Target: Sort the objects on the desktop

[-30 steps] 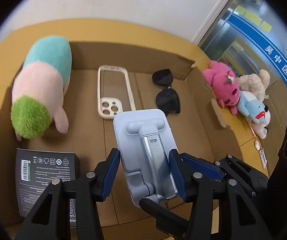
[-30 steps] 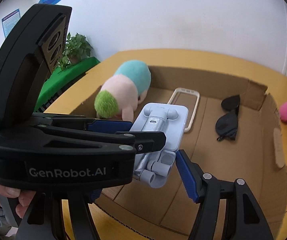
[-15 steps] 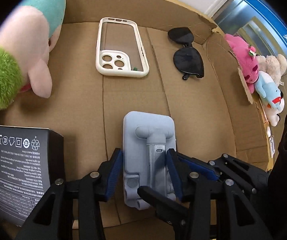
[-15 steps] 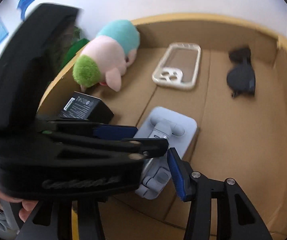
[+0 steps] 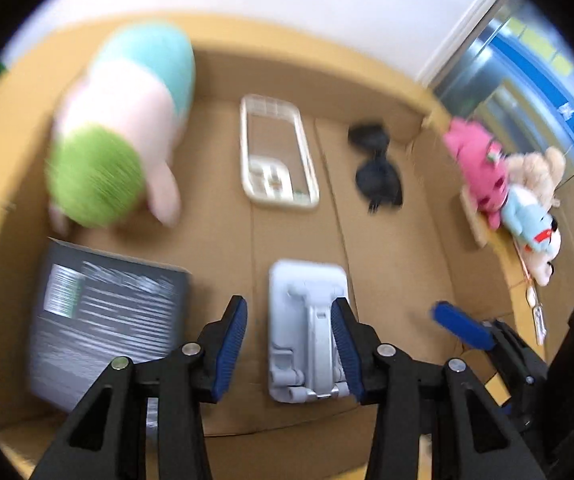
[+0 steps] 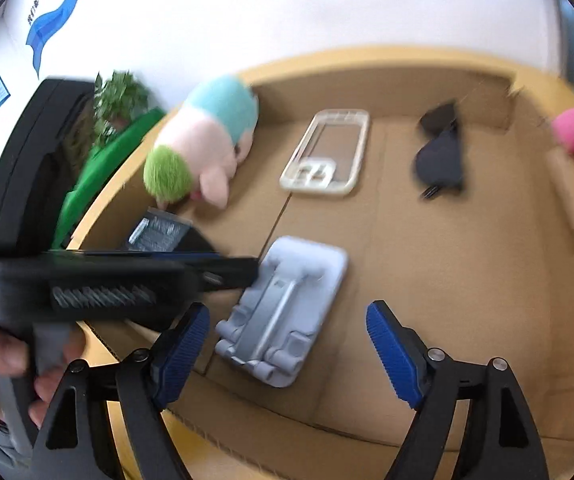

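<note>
Inside a shallow cardboard box (image 5: 387,248) on the yellow desk (image 5: 535,280), left wrist view: left tool (image 5: 289,342) w/ blue pads apart, hanging above a pale blue phone stand (image 5: 307,332) lying flat on the box floor; whether the right pad touches the stand can't be told. Black carton (image 5: 103,312) sits just left of the stand. Farther back: pink-green-teal plush (image 5: 123,128), clear phone case (image 5: 277,158), black sunglasses (image 5: 377,168). Pink, beige & blue soft toys (image 5: 507,184) lie outside the box at right. Frame blurred.

Right wrist view: right tool (image 6: 287,354) also wide apart, gripping nothing, over the box's near edge. Phone stand (image 6: 283,308) lies between & beyond its pads, apart from both. Left tool (image 6: 243,270), held in a hand (image 6: 19,356), reaches in from the left, its tip at the stand's upper left corner.
</note>
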